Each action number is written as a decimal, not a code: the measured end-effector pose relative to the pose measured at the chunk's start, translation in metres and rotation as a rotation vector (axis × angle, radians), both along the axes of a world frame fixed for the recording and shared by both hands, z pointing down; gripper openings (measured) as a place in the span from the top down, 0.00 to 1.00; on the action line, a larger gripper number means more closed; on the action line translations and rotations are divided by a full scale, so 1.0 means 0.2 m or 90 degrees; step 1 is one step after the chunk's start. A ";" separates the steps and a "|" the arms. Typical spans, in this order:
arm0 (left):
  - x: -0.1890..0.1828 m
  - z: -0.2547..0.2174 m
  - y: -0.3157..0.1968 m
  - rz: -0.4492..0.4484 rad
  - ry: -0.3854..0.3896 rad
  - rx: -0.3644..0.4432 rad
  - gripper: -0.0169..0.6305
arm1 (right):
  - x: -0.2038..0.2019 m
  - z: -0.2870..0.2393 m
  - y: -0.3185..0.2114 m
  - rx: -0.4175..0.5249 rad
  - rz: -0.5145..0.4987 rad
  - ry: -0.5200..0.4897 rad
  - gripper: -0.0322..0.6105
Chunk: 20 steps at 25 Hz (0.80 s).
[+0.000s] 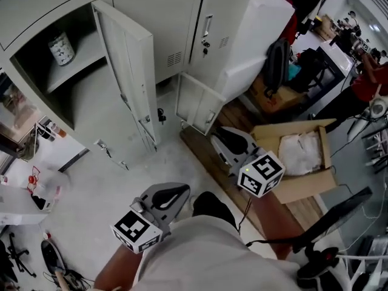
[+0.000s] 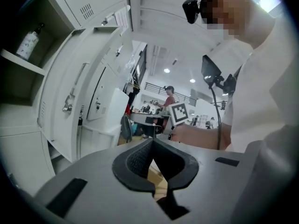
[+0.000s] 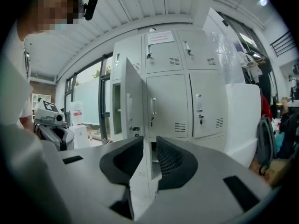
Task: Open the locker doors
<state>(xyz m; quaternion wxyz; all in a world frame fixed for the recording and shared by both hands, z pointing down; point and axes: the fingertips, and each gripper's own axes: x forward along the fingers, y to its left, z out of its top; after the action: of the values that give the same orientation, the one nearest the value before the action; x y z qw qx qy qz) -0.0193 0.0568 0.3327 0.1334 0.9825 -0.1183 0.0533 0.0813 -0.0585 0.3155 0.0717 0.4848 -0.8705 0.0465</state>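
Grey plastic tools sit low in front of the person, one in each hand, both aimed up at the bank of lockers point(image 1: 224, 23). The right claw point(image 1: 217, 133) is stretched forward and clenched on the free edge of the small lower door point(image 1: 197, 105), which stands ajar. In the right gripper view that white panel fills the narrow gap between the jaws. The left claw point(image 1: 182, 193) is tucked close to the person's white shirt, well apart from any door. Its tips are pressed together on nothing, with only a sliver of floor colour showing behind them in the left gripper view.

Over on the left the tall door point(image 1: 130, 65) is swung wide. Inside its locker a shelf point(image 1: 82, 59) carries a single white patterned bottle point(image 1: 60, 47), standing upright. To the right an open cardboard box point(image 1: 303, 187) rests on the wooden surface point(image 1: 236, 111), flaps spread, with crumpled white wrapping point(image 1: 300, 153) lying inside it
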 end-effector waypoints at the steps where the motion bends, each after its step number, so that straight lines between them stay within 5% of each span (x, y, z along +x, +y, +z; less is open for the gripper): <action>1: 0.02 -0.02 0.00 0.001 0.002 0.000 0.96 | 0.03 -0.01 -0.04 0.001 0.003 0.001 0.87; 9: 0.32 -0.15 -0.27 -0.040 0.010 0.057 0.96 | 0.29 -0.13 -0.57 0.038 -0.010 0.015 0.76; 20: 0.75 -0.14 -0.73 -0.152 -0.006 0.034 0.96 | 0.52 -0.29 -1.36 0.089 -0.075 0.028 0.71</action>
<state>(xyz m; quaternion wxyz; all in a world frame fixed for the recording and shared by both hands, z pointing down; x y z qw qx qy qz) 0.1315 -0.0889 0.3055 0.1120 0.9644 -0.2363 0.0387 0.1843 -0.3299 0.2585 0.0592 0.4372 -0.8969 -0.0295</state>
